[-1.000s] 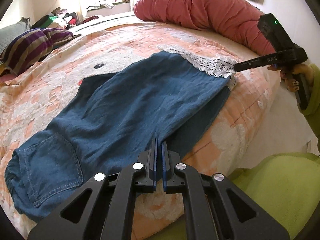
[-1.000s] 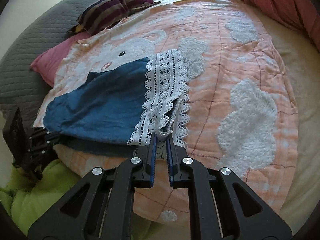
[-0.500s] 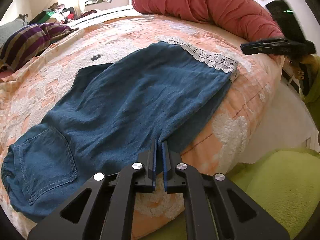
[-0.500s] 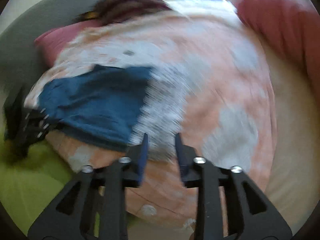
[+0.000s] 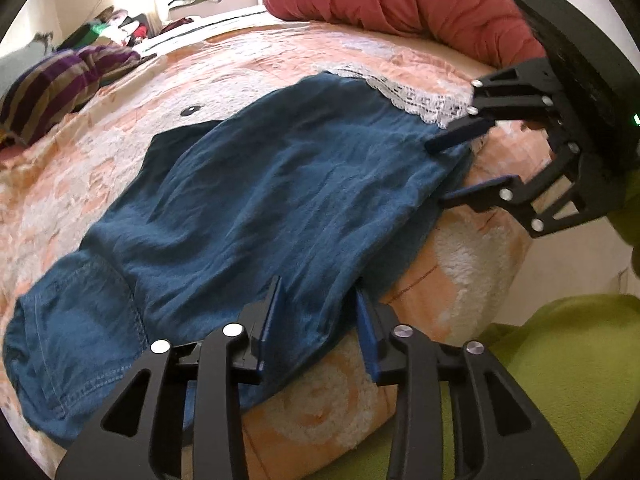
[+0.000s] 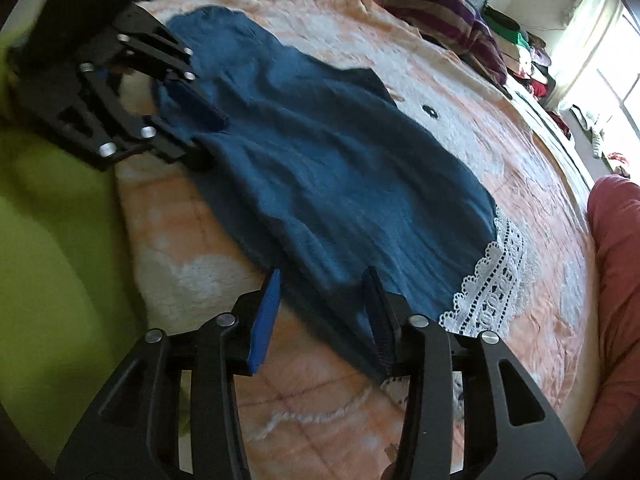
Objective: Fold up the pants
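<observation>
Left wrist view: pants (image 5: 240,216) already halved lengthwise, flat along bed's (image 5: 460,264) near edge. Left gripper (image 5: 318,312) opening, right gripper (image 6: 324,304) closing, both straddling denim ungripped. Cross folds remaining, probably.

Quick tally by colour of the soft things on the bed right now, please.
Blue: 1, the pants
Red: 1, the long bolster
Striped purple: 1, the bundle
Orange and white: 1, the blanket
Total: 4
</observation>
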Available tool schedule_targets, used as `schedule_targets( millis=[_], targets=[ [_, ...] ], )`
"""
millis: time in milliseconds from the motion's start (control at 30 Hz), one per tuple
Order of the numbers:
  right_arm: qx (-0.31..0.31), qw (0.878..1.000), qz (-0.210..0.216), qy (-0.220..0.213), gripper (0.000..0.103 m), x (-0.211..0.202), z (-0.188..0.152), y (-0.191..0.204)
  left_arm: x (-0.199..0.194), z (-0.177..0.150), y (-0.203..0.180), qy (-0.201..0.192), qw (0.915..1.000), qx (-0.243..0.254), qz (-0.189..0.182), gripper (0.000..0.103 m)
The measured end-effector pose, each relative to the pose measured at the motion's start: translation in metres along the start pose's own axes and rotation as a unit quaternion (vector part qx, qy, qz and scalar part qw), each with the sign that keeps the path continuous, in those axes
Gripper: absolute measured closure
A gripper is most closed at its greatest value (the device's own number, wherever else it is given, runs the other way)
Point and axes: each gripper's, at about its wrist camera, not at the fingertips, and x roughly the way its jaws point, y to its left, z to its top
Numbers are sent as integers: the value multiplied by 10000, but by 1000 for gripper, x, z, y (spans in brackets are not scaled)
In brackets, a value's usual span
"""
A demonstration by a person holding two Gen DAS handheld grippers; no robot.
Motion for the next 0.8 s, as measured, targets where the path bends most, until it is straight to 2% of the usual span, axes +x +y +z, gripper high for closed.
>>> schedule_targets(
  millis=[33, 100, 233, 400, 467, 567, 633, 700, 800],
  targets=[
    [54, 9998, 162, -43, 94, 0, -1, -2, -1, 0, -1, -12, 10000, 24, -46, 95],
    [102, 9994, 334, -82, 100, -5, -3, -6, -6, -1, 0, -91, 9999, 21, -103, 98],
    [154, 9977, 621, -206, 101, -16, -14, -8, -19, -4, 7, -214, 9990, -65, -378, 98],
    [137, 9969, 767, -42, 97, -3, -16, -3, -8, -9, 6, 112, 9986, -26, -521, 98],
    [295, 9956, 880, -105, 96, -7, -15, -9, -9, -8, 8, 79, 9984, -69, -563, 97],
    [712, 9929, 784, -541, 84, -35, -21, -31, -22, -11, 18, -123, 9967, -319, -734, 85],
    [1128, 9887, 567, -810, 73, -49, -29, -50, -34, -13, 32, -337, 9952, -575, -712, 66],
    [1589, 9829, 288, -882, 72, -56, -36, -73, -45, -14, 49, -547, 9926, -907, -598, 56],
    [1966, 9777, 73, -739, 72, -49, -42, -89, -52, -18, 81, -626, 9857, -1558, -137, 51]
  ],
)
